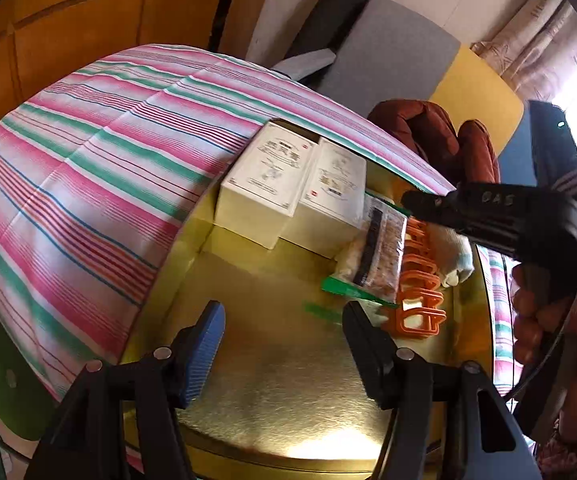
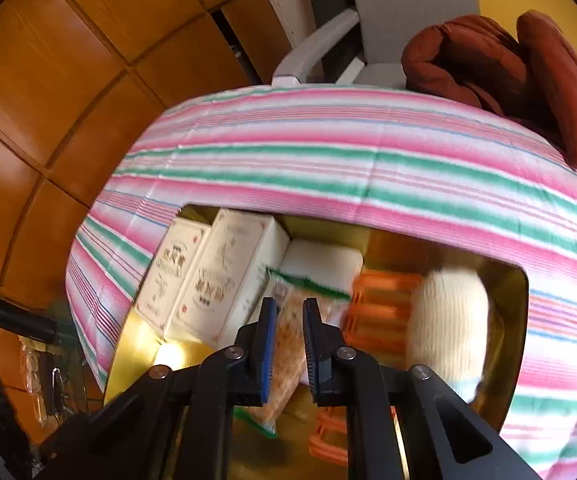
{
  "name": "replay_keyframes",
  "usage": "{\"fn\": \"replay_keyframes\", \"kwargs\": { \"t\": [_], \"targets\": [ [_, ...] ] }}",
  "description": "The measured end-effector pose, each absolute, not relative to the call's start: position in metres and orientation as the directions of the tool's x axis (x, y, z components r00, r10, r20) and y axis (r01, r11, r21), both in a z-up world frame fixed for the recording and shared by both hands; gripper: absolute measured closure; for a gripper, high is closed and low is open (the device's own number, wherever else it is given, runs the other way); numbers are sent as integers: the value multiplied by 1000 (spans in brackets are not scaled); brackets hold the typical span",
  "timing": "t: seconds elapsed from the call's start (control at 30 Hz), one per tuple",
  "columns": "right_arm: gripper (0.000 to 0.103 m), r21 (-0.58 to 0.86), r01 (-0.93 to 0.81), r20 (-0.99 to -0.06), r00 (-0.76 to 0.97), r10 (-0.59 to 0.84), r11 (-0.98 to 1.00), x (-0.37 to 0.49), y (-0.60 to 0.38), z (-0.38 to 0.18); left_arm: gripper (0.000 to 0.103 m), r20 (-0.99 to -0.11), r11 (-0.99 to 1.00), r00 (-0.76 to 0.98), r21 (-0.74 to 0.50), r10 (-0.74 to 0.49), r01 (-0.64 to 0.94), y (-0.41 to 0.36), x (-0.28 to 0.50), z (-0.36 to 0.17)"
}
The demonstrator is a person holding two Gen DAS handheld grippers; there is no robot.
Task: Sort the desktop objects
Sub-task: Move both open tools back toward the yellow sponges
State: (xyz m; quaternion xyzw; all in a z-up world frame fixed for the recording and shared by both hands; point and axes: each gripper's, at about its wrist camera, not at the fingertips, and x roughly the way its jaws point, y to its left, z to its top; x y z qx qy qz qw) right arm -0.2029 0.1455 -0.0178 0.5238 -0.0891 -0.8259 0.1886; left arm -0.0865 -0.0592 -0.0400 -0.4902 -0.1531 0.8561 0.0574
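Observation:
A gold tray (image 1: 288,400) lies on a striped cloth. At its far side stand two white boxes (image 1: 264,176) (image 1: 336,192), side by side. To their right lie a snack packet (image 1: 380,256) with a green edge, a row of orange clips (image 1: 420,276) and a rolled white sock (image 1: 454,252). My left gripper (image 1: 284,324) hangs open over the bare gold floor, with nothing between its fingers. My right gripper (image 1: 412,202) comes in from the right onto the packet's far end. In the right wrist view its jaws (image 2: 290,312) stand close together, shut on the snack packet (image 2: 288,376).
The pink, green and white striped cloth (image 1: 88,180) covers the table around the tray. Behind the table stand a grey chair (image 1: 388,52) and a red-brown cushion (image 1: 428,128). A hand (image 1: 528,312) holds the right gripper at the tray's right rim. Orange floor tiles lie to the left.

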Motion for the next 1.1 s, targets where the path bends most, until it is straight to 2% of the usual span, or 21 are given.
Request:
{"fn": "replay_keyframes", "kwargs": {
  "t": [0.13,0.2,0.27,0.37,0.47,0.57,0.67,0.9,1.1],
  "targets": [
    [85,388,249,-773,-437,-460,-887,-182,168,4,41,-820,-949,-512,-315,257,30,-49,-88,-38],
    [68,366,271,-754,-474,-454,-890,-165,178,16,41,-814,-947,-516,-321,265,20,-42,-87,-35],
    [59,302,288,-749,-518,-413,-909,-144,191,27,41,-812,-948,-519,-317,265,11,-35,-86,-33],
    [57,234,301,-745,-555,-369,-925,-117,212,35,39,-811,-945,-509,-325,288,-17,-18,-83,-29],
    [44,200,281,-741,-583,-333,-939,-88,245,40,35,-806,-941,-497,-333,320,-66,3,-78,-26],
    [41,179,241,-753,-591,-291,-954,-65,278,36,28,-800,-933,-482,-333,356,-136,31,-68,-22],
    [34,142,194,-775,-588,-231,-971,-46,312,30,28,-789,-916,-465,-337,401,-219,61,-55,-15],
    [34,2,-6,-802,-597,2,-1000,-18,419,30,27,-774,-860,-405,-346,488,-376,124,-29,-12],
    [32,13,-208,-762,-636,125,-978,-22,530,38,25,-785,-848,-374,-339,493,-407,156,-12,-20]
  ]
}}
